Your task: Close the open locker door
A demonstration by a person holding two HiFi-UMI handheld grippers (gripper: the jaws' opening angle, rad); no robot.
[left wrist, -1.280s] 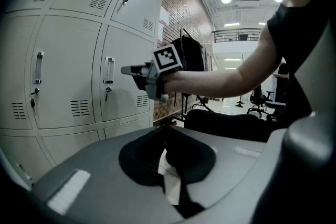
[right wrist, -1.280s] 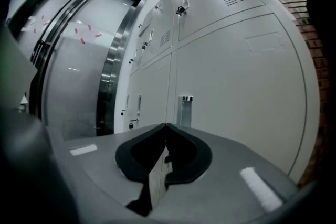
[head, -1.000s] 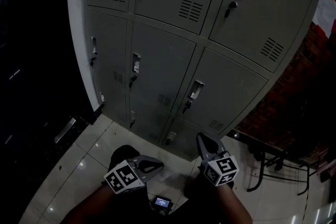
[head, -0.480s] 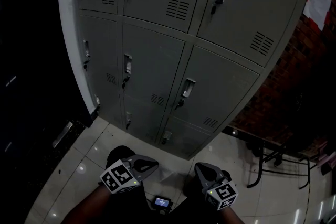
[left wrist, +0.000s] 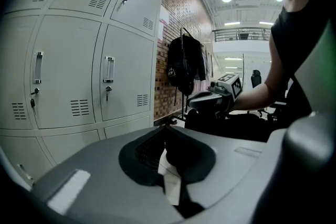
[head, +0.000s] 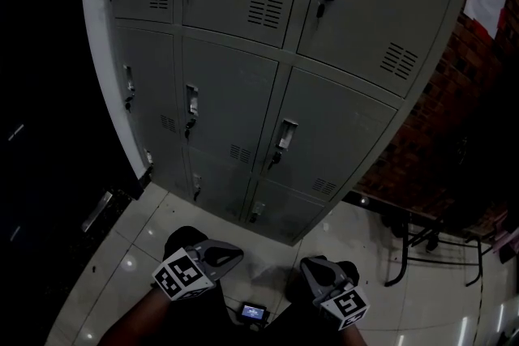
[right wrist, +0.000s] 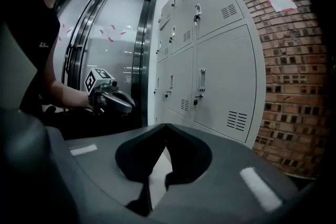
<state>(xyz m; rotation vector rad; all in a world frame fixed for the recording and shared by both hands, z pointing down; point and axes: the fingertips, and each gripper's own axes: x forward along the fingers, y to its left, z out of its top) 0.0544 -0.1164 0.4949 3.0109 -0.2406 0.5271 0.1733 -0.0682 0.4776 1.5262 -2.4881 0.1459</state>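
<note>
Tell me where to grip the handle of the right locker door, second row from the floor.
Probably the middle of the handle, from straight in front, tongs closing sideways: it is tall and narrow, with a key just below.

Left hand-held gripper [head: 237, 254], right hand-held gripper [head: 308, 262], closed.

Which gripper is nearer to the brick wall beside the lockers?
Right. The right gripper is on the side of the brick wall; the left gripper is beyond it, toward the far end of the lockers.
</note>
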